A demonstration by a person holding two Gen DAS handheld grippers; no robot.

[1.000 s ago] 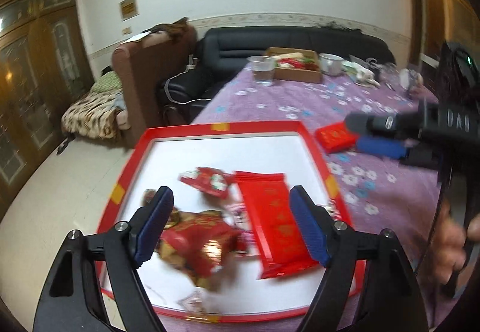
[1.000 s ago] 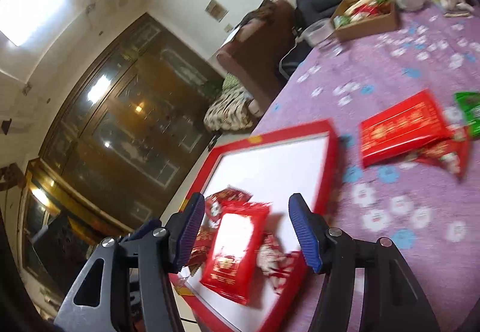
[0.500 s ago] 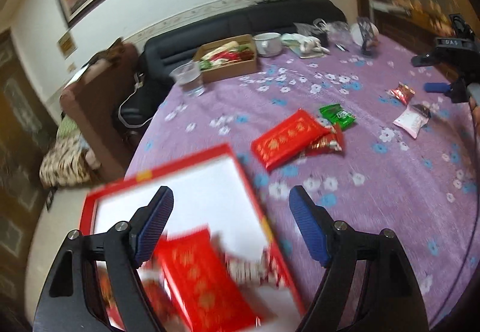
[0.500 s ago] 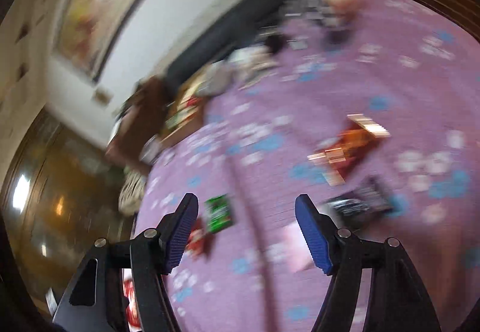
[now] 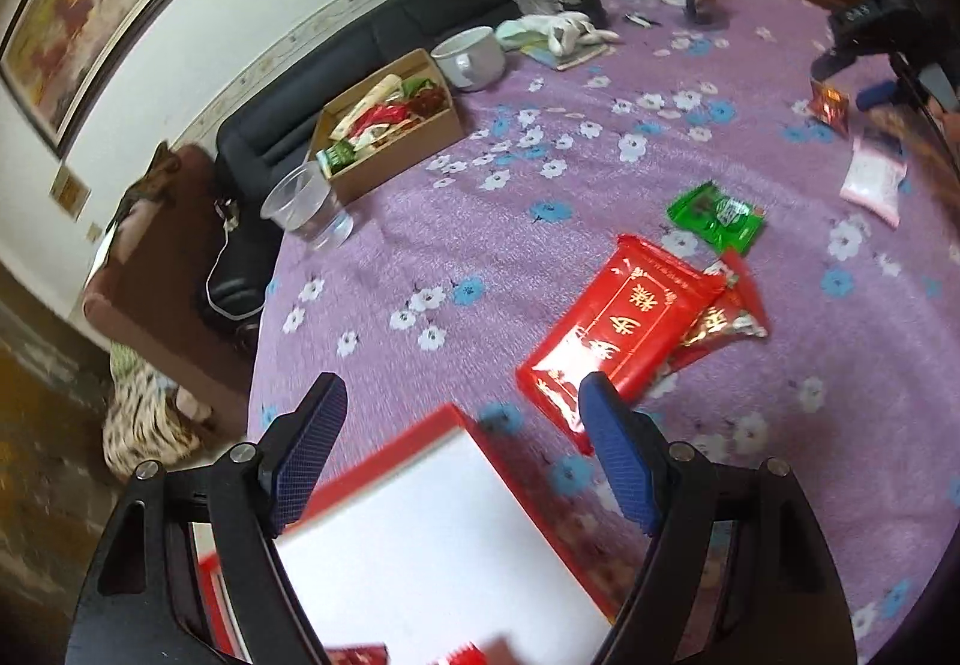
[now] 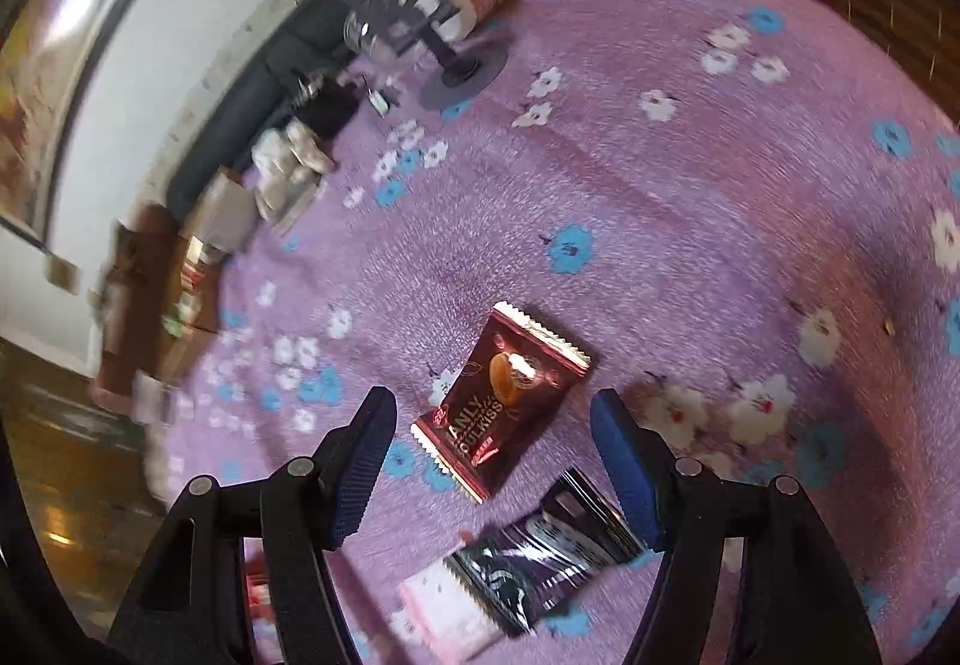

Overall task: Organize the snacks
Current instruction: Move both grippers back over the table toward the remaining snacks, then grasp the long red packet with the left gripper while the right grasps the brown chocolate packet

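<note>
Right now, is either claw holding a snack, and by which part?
Nothing is held. The left claw and the right claw are both open and empty, above the table.

One red tray (image 5: 384, 455); two grippers; six loose snack packets.

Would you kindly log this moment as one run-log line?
left gripper: open, empty, over red tray corner | right gripper: open, jaws just widened, empty, above maroon snack packet | large red packet: on tablecloth
</note>
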